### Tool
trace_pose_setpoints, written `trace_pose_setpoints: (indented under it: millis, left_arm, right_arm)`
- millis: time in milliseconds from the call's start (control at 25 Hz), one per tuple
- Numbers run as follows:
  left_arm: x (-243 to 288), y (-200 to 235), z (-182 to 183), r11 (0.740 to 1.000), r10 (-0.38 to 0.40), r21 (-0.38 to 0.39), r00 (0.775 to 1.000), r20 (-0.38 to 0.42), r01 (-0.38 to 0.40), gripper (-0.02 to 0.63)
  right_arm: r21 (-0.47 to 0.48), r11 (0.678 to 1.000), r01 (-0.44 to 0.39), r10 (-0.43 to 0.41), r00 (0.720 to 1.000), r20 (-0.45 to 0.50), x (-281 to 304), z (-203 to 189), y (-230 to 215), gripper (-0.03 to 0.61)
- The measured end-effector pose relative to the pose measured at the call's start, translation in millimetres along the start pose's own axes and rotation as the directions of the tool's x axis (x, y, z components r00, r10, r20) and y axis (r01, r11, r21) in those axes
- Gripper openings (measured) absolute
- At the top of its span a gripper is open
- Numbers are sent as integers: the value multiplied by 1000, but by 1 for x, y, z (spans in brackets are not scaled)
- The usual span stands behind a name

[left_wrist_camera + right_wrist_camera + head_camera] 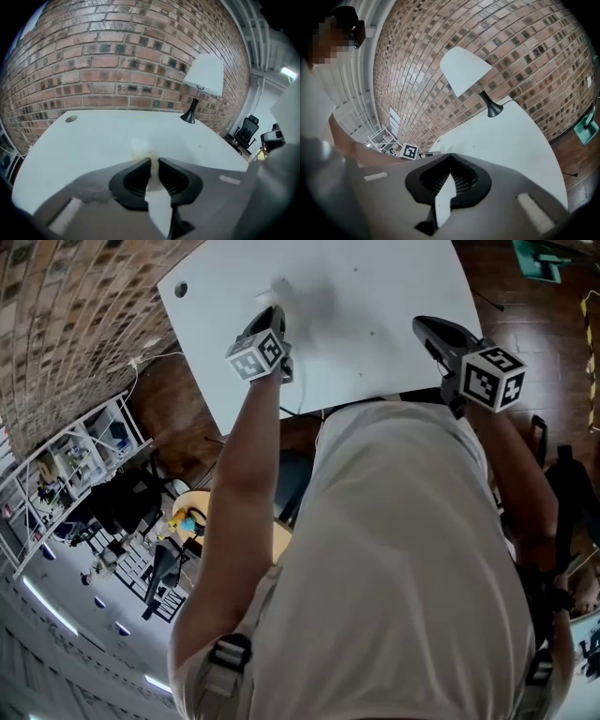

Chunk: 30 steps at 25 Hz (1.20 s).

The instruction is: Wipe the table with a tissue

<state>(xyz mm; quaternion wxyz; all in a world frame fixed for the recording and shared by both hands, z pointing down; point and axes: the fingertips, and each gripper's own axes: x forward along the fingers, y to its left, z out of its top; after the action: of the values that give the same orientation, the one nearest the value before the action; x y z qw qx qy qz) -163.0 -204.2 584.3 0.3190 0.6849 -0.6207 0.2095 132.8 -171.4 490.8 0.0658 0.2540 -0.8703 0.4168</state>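
Observation:
The white table (pixel 375 296) fills the top of the head view. My left gripper (pixel 275 315) is over its left half, pointing down at it, shut on a white tissue (pixel 281 292) that bunches against the tabletop just past the tips. In the left gripper view the tissue (pixel 142 146) sticks out of the narrow gap between the dark jaws of the left gripper (pixel 153 161) and rests on the table (pixel 93 140). My right gripper (pixel 427 326) hovers above the table's near right edge. Its tips (pixel 450 159) meet, shut with nothing in them.
A black-stemmed lamp with a white shade (pixel 204 77) stands at the table's far side by the brick wall, and the right gripper view shows this lamp (pixel 464 68) too. A round cable hole (pixel 180 289) marks the far left corner. Wire shelves (pixel 84 451) stand at the left and an office chair (pixel 247 131) at the right.

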Motion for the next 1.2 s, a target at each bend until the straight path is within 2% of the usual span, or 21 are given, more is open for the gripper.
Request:
trace_pose_setpoints:
  millis: [80,280,480,680,760,960,1200]
  left_arm:
    - [12,1,11,1000,-2,-1,1000,2,2,63]
    - [38,5,35,998,11,-66,1000,18,-10,64]
    - [54,11,41,996,12,-84,1000,-15,-13,64]
    - [58,29,59,984,62,-171,997,47,-53,64]
    - [62,34,61,986,75,-152,996,44,-67,63]
    - [74,28,54,995,100,-20,995,-7,-100,61]
    - [75,22,52,993,117,-10,993,0,-117,58]
  right_arm:
    - [15,1000,11,-11,1000,11,-4,1,-4,8]
    - [80,996,46,-51,997,64,-22,8,-8,8]
    - [105,992,70,-79,993,89,-35,8,-20,8]
    - [121,988,97,-108,990,94,-45,8,-28,8]
    - [132,986,100,-113,989,92,-44,6,-29,8]
    - [182,978,102,-123,986,109,-47,5,-36,8]
    - [189,976,105,-127,986,110,-48,8,-39,8]
